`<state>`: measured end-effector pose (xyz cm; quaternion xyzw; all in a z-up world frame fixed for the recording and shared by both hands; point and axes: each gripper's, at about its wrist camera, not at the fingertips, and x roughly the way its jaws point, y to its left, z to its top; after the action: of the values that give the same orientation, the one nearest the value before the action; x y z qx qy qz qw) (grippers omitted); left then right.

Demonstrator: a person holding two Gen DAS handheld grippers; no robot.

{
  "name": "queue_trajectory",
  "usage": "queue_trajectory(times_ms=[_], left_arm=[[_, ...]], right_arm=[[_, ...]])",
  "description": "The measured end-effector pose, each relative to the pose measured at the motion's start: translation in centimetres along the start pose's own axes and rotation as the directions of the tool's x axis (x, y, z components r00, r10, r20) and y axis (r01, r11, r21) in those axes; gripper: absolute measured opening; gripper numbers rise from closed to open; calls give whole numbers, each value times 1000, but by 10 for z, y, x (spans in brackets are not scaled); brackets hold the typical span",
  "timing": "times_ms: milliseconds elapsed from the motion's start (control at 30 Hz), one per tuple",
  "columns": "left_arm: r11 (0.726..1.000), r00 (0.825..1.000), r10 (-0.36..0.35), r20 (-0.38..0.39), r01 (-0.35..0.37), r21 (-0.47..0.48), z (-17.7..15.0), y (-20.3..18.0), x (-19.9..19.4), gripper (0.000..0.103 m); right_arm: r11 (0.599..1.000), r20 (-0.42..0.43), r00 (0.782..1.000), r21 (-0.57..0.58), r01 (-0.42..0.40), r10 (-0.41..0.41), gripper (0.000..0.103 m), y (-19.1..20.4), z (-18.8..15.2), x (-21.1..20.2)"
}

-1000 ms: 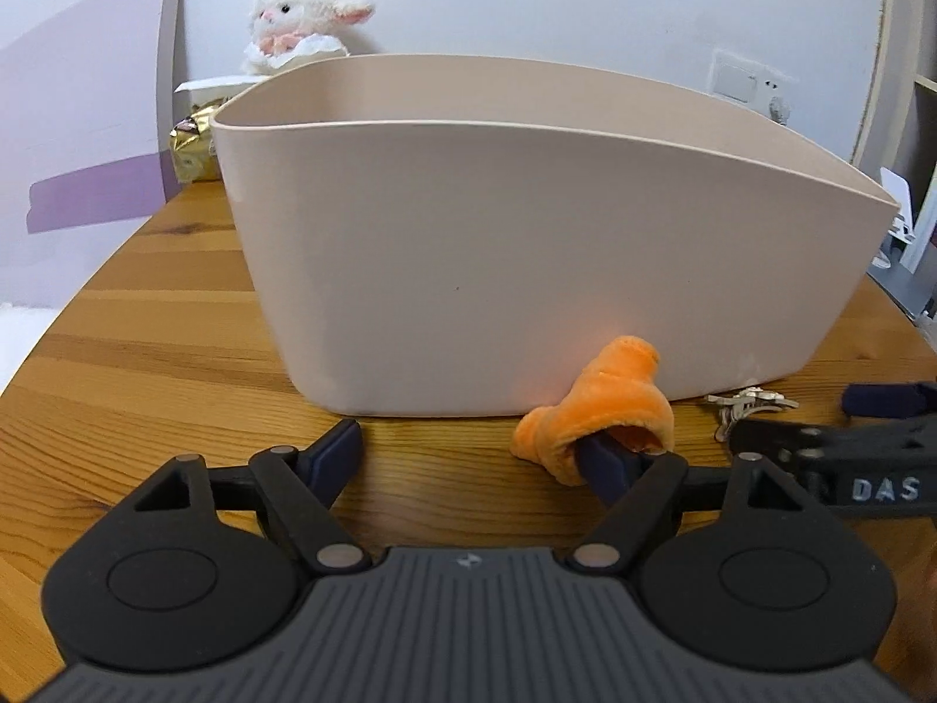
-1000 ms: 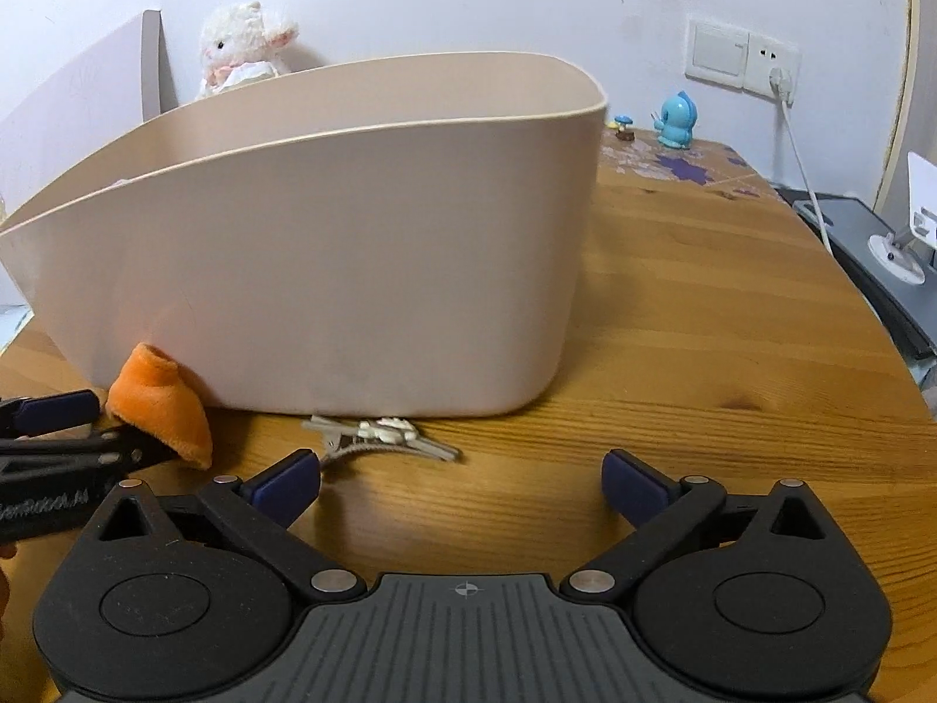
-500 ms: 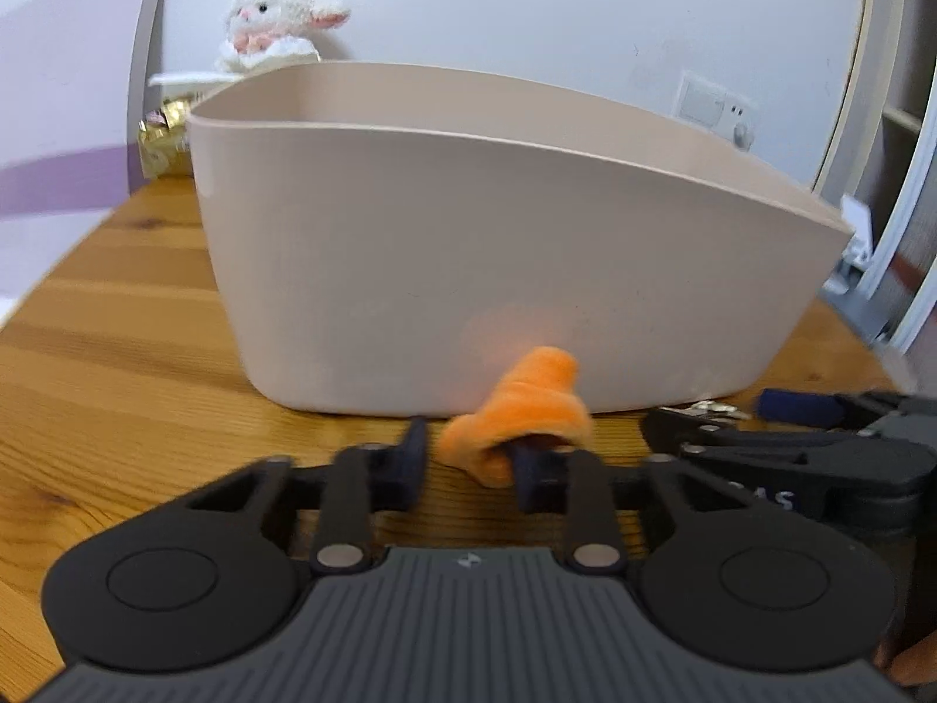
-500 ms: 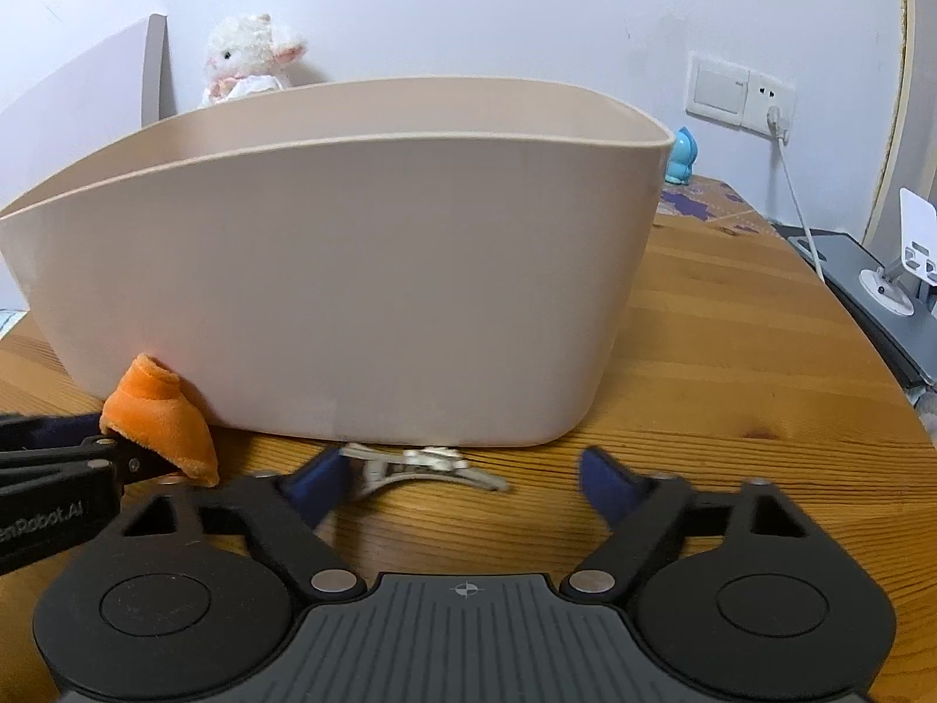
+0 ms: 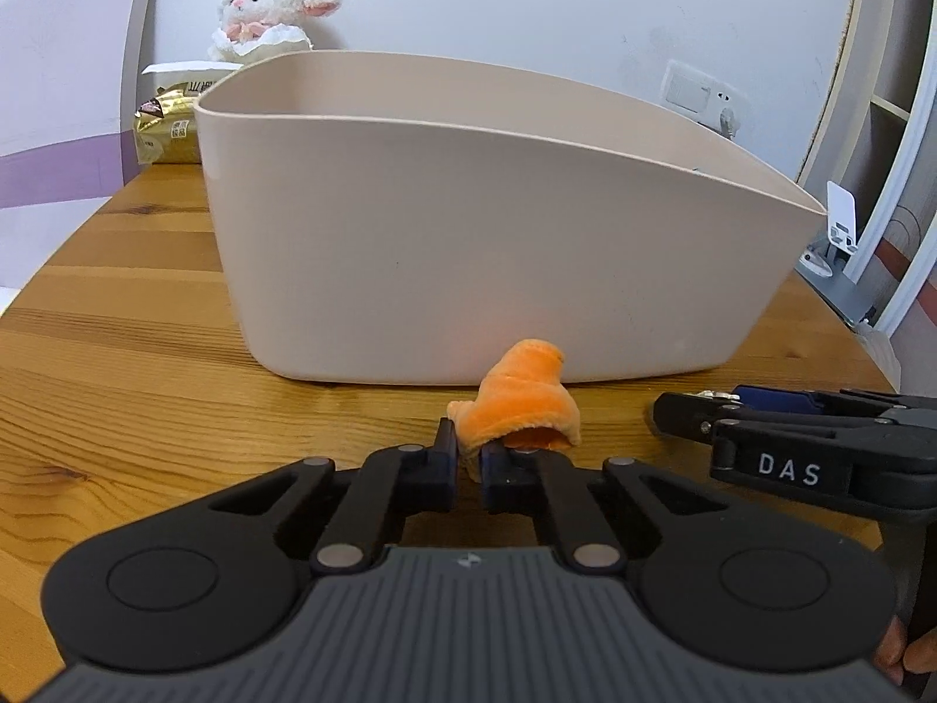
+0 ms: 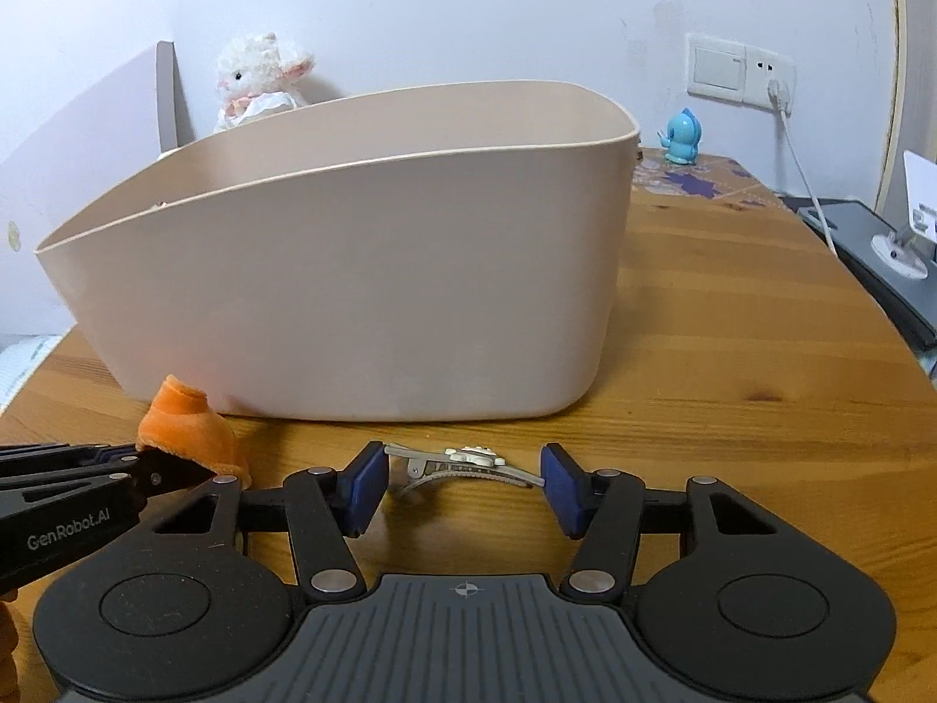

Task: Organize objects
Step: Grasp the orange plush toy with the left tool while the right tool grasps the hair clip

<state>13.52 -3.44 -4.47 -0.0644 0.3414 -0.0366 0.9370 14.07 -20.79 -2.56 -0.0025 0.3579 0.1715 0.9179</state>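
Left claw level, apparently pinching the orange plush; right claw level, spread around the hair clip.

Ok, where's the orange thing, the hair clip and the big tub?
orange plush toy (image 5: 521, 401), left wrist view, on its fuzzy body.
hair clip (image 6: 468, 463), right wrist view, on its middle.
beige tub (image 6: 375, 299), right wrist view, on its front wall.

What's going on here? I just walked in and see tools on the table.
A person is tidying small things near a beige bin with two hand-held tongs. The left tongs are shut on the edge of an orange plush piece lying on the wooden table. The right tongs are open around a metal hair clip.
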Motion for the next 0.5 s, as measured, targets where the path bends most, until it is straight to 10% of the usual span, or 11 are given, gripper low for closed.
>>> queue_trajectory(times_ms=[500], left_arm=[[1000,994,-6,108,2,30,11,-3,-69,8]], right_arm=[[1000,155,988,-6,-22,23,54,0,7,-88]])
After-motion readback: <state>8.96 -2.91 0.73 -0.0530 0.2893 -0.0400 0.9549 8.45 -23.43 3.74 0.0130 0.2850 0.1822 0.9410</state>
